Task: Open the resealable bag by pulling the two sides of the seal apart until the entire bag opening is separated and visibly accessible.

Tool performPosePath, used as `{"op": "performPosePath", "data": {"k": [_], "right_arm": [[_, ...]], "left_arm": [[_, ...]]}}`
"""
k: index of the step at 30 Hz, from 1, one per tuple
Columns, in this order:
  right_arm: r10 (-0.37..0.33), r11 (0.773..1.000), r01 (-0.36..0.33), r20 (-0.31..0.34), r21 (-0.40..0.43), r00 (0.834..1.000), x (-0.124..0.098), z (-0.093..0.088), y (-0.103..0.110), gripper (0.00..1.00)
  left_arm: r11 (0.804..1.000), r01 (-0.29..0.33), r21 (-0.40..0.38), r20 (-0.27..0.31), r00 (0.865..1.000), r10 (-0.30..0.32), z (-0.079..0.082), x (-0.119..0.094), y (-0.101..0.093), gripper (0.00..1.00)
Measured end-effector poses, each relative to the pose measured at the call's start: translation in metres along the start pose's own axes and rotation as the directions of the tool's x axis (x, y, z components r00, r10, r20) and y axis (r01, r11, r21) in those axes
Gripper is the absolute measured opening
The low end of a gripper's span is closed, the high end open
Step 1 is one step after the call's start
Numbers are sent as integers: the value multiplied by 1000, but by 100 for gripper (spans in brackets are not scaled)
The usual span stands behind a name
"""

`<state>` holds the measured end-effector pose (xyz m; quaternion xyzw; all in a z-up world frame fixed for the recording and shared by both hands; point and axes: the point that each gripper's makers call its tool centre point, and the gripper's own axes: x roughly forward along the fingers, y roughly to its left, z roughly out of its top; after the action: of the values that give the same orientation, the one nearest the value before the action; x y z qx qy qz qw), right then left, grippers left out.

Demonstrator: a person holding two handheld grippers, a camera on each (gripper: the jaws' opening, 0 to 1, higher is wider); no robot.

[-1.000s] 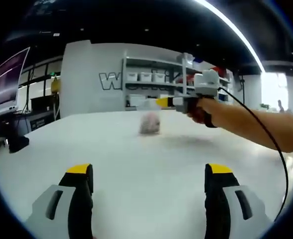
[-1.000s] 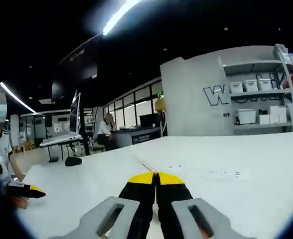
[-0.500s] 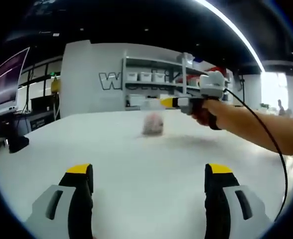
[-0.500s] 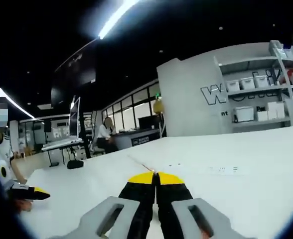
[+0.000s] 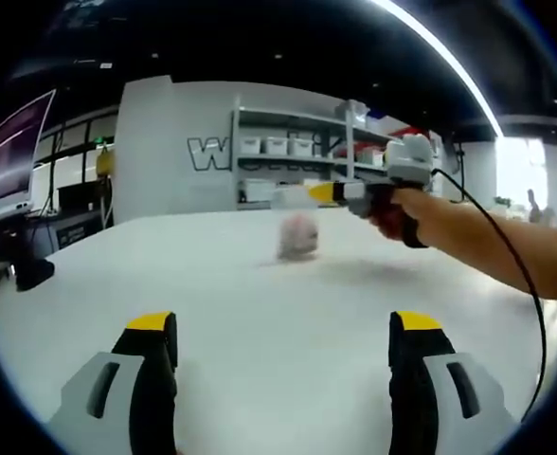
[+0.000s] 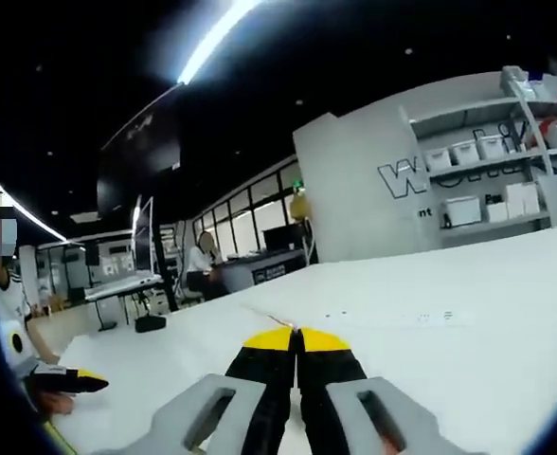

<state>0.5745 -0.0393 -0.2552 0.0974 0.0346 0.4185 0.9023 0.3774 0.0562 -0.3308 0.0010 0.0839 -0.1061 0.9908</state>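
Open-plan lab: storage shelves [image 5: 297,152], desks [image 6: 260,265]

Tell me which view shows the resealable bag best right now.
Left gripper view. The resealable bag hangs whole above the white table, its top edge pinched by the right gripper, pinkish contents visible though blurred. The right gripper view gives just a thin sliver of clear film at its shut jaws.

Ahead of your tongs stretches a broad white table [image 5: 260,313]. Beyond its far edge you face a pale grey wall [image 5: 165,152] with large lettering, and beside it open shelving [image 5: 297,156] stacked with white bins. A long ceiling light strip [image 5: 440,57] cuts across the dark ceiling above. Off to your left stands a monitor [image 5: 13,152] on a stand, with glass-walled offices [image 6: 250,223] and a desk [image 6: 260,265] behind it.
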Motion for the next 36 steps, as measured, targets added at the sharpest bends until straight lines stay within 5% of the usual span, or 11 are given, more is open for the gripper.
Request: {"op": "performPosePath", "data": {"k": [36], "right_arm": [[12,999,-13,25,52,1000,-23,7,18,0]], "left_arm": [[1000,4,-16,8,1000,-4,4,-1,-3,91]]}}
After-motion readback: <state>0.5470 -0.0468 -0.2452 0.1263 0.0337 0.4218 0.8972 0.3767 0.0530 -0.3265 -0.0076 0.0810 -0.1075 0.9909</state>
